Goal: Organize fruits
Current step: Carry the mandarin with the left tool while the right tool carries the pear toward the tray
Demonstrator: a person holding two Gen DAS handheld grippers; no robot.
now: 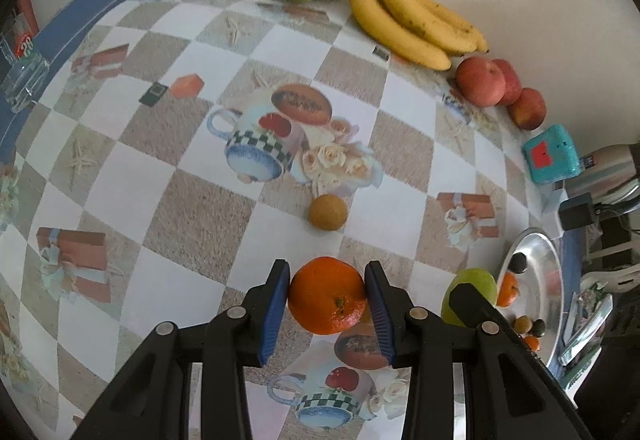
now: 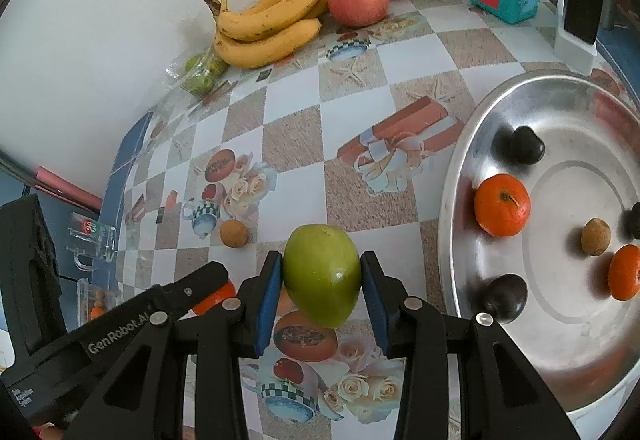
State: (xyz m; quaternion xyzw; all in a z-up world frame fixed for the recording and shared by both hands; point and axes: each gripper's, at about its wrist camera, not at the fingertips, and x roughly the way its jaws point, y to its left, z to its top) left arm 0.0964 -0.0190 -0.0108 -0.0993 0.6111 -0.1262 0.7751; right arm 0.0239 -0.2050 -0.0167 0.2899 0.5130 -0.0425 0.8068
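Orange [image 1: 327,295] sits right between the blue pads of the left claw [image 1: 327,310], pinched on both sides, low centre of that frame above the checkered table [image 1: 160,176]. The right claw [image 2: 322,294] is pinching a green fruit [image 2: 322,276] the same way, bottom middle of its view. The metal tray [image 2: 460,176] is just to the right, with two oranges and some dark fruit in it.

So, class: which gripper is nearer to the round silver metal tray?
Right. The right gripper, shut on a green fruit, sits just beside the round silver metal tray. The left gripper, holding an orange, is farther away, beyond the right one.
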